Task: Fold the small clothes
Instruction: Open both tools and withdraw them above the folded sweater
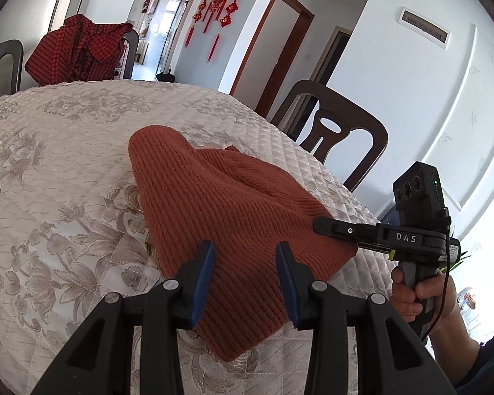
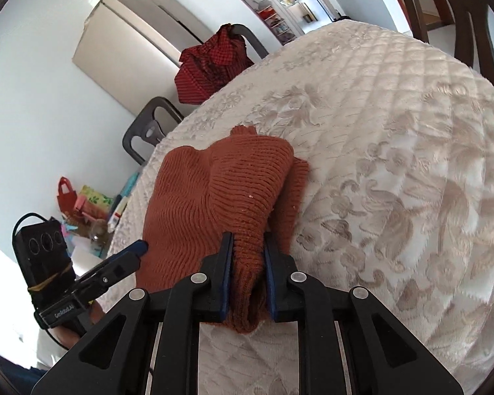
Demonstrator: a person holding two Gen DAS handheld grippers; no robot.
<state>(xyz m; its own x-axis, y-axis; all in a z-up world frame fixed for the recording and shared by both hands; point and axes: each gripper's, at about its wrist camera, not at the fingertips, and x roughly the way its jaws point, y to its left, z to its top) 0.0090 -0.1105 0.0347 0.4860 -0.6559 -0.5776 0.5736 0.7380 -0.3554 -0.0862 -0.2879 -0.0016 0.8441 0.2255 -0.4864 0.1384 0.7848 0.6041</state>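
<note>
Between the blue pads of the right gripper [image 2: 247, 247] a bunched edge of the rust-orange knit garment [image 2: 214, 204] is clamped; the left gripper [image 1: 245, 256] hangs over the near part of the same cloth with its fingers apart, gripping nothing; ahead of both, the garment lies rumpled on the quilted cover [image 1: 49, 164]; ribbed, thick-looking, probably soft, light and floppy; best pinched at edges or corners.

The knit garment [image 1: 214, 197] is spread on the quilted table [image 1: 66, 164], near its close edge. Beyond the table's far edge a checked cloth [image 1: 79, 49] is draped over a chair [image 1: 130, 52]. Another chair [image 1: 339, 135] is set at the table's right side.
</note>
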